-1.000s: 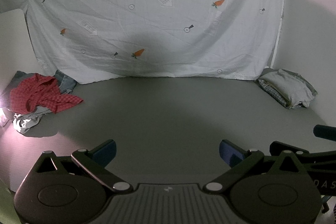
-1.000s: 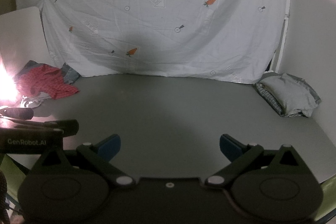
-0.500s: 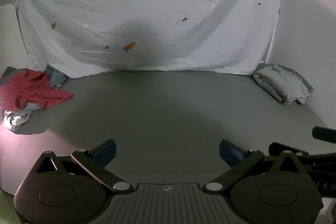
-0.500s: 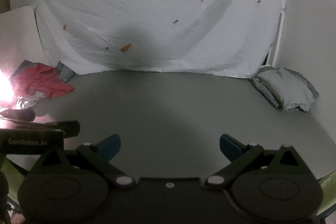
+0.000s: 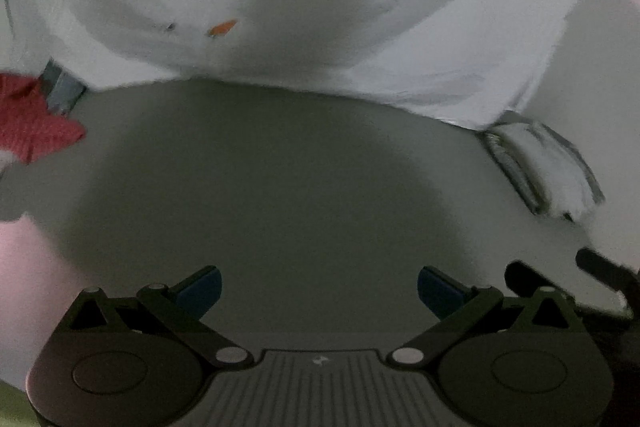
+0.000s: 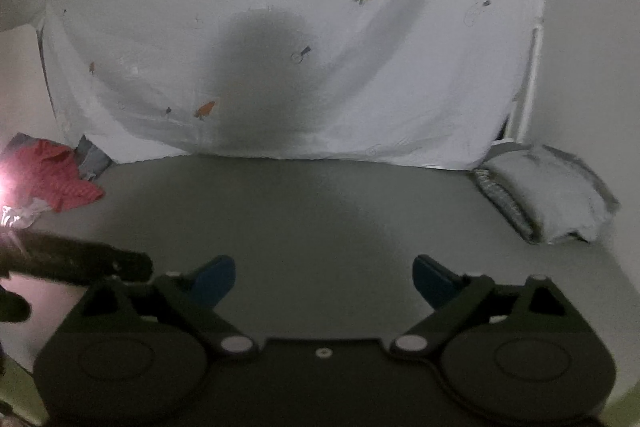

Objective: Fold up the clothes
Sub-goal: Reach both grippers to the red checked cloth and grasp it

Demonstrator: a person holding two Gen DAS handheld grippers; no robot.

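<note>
A heap of unfolded clothes with a red checked shirt (image 5: 32,123) on top lies at the far left of the grey table (image 5: 304,187); it also shows in the right wrist view (image 6: 56,179). A folded grey and white garment (image 5: 544,167) lies at the far right, also in the right wrist view (image 6: 548,195). My left gripper (image 5: 318,291) is open and empty above the table's near side. My right gripper (image 6: 324,279) is open and empty beside it.
A white sheet with carrot prints (image 6: 280,27) hangs behind the table, with a dark shadow on it. A bright light glares at the left edge (image 6: 6,187). The left gripper's body (image 6: 72,263) shows at the left of the right wrist view.
Both grippers have moved forward toward the table's far side and the sheet. The views are now blurred. Both stay open and empty.
</note>
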